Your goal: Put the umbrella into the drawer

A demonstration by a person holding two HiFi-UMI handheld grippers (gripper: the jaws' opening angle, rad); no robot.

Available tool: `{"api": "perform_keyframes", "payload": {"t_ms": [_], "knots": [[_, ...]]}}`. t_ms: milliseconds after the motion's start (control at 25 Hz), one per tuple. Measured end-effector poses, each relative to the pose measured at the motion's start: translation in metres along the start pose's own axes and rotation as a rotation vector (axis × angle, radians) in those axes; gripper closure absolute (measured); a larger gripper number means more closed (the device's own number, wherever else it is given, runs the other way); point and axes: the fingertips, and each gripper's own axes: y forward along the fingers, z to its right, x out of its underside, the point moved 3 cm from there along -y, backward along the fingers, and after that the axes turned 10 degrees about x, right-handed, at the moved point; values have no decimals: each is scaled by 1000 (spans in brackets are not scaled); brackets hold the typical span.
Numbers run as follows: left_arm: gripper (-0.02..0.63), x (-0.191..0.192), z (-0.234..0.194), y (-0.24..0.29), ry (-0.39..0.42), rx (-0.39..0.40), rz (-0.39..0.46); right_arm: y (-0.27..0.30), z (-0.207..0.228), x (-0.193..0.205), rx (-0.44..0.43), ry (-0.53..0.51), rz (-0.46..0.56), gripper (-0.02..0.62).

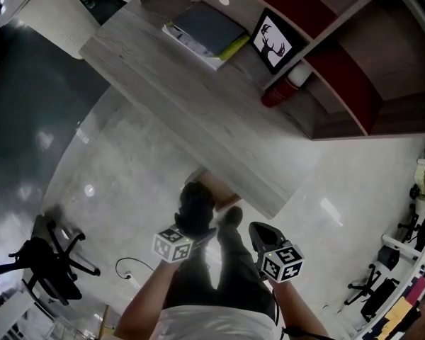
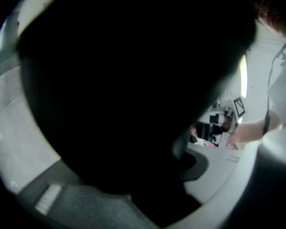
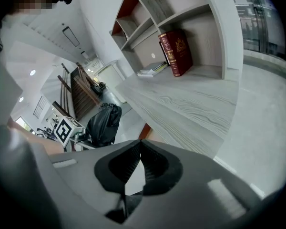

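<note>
Nearest me, the left gripper (image 1: 193,227) is clamping its fingers, about half spread, around the black folded umbrella (image 1: 196,205). The bundle is bulging past the fingertips and blacking out that gripper's own view. Just beside it on the right, the right gripper (image 3: 140,146) is pressing its fingers together on nothing. Ahead of both sets of fingers, a brown panel (image 1: 214,188) is showing under the edge of the desk (image 1: 198,112). I am guessing that is the drawer, and I cannot tell whether it is open. The soft fabric is offering little firm purchase, so the umbrella could be sagging loose or catching the desk edge above the fingers. The right fingers, closed as they are, are not ready to take a handle.
</note>
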Motion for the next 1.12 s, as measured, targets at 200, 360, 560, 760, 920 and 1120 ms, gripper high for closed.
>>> {"api": "perform_keyframes", "payload": {"t_ms": [200, 360, 560, 760, 920, 1120], "knots": [[364, 21, -25, 18, -22, 6, -40, 19, -2, 22, -16, 14, -23, 591], [364, 35, -48, 30, -27, 16, -75, 38, -7, 44, -24, 23, -38, 591], [364, 46, -82, 42, -34, 16, -84, 64, -9, 69, -37, 40, -52, 591], [364, 54, -111, 57, -37, 3, -113, 93, -3, 88, -46, 50, -67, 591], [364, 60, -122, 67, -47, 3, -141, 106, 0, 99, -52, 51, -73, 591], [362, 65, -130, 81, -53, 11, -196, 122, 6, 107, -52, 79, -58, 591]]}}
